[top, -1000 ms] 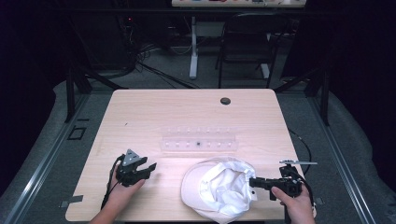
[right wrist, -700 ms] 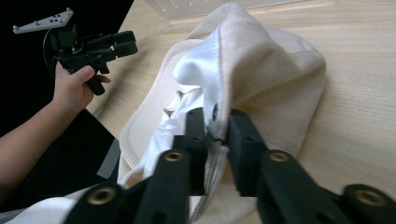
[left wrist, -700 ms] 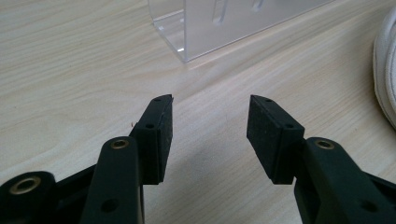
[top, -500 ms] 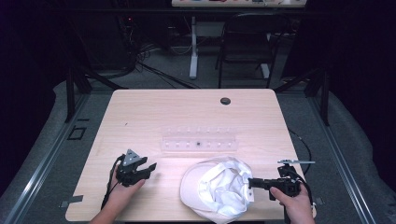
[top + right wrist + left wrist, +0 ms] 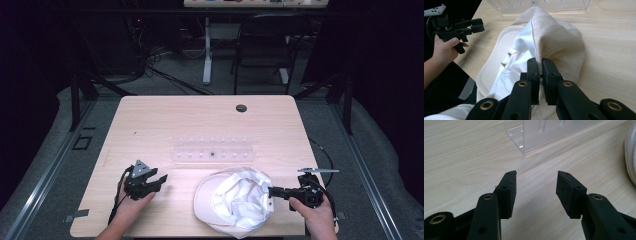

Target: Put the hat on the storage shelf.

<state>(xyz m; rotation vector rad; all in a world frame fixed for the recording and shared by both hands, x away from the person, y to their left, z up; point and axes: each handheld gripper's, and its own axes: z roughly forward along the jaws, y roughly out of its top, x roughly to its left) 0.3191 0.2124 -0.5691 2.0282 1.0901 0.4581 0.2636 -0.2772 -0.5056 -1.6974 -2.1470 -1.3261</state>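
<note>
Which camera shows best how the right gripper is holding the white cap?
The right gripper view: its jaws are shut on a fold of the white cap, close up. The high view shows the right gripper at the cap's edge, too small to show the pinch. The left gripper view catches just a sliver of the cap's rim at its right border.

Bright table, dark blurry surroundings
</note>
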